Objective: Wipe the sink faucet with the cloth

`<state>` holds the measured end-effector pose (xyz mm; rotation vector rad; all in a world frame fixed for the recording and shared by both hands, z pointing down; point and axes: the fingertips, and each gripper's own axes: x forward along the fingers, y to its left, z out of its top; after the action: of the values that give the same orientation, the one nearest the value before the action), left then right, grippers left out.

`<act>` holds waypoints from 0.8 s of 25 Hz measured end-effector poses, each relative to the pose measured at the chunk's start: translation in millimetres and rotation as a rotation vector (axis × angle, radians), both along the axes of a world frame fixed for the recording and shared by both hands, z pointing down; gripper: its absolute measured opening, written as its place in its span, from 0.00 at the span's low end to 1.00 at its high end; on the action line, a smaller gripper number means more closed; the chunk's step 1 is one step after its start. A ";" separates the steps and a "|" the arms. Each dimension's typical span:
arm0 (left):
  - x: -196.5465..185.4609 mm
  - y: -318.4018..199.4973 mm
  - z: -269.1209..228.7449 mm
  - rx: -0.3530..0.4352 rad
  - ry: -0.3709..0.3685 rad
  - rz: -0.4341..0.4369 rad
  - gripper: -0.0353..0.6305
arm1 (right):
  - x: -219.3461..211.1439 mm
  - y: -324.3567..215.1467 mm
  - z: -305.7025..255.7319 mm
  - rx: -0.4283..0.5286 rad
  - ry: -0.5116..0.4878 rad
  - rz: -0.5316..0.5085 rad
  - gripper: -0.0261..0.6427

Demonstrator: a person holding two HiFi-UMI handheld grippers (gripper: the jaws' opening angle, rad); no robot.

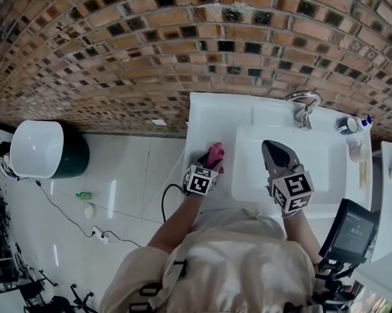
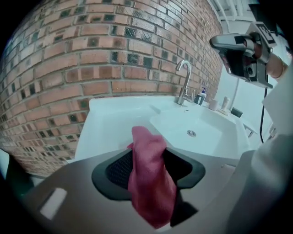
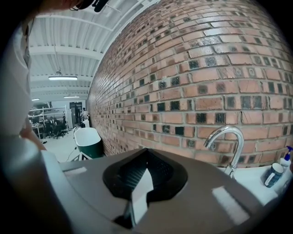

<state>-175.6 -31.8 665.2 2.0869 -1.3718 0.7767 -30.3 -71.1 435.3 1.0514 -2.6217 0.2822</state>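
Pinch seemingly soft, limp, light pink cloth (image 2: 149, 183) at bunched middle, loose between parted jaws of left gripper (image 2: 149, 153); right gripper (image 3: 145, 153) closed, empty

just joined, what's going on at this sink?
A person stands at a white sink with a gripper in each hand. The left gripper is low over the counter left of the basin, with a pink cloth between its jaws; the jaws stand apart and do not seem to clamp it. The right gripper hovers over the basin, shut and empty. Nothing touches the faucet.
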 end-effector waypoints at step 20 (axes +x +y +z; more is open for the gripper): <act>50.0 -66.0 -315.0 0.844 0.046 0.110 0.39 | 3.0 -5.0 -47.2 0.157 -0.047 -0.017 0.03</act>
<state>-125.7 -97.8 350.2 2.7920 -1.7643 0.1682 -27.3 -76.1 388.1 1.0834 -2.7304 0.0998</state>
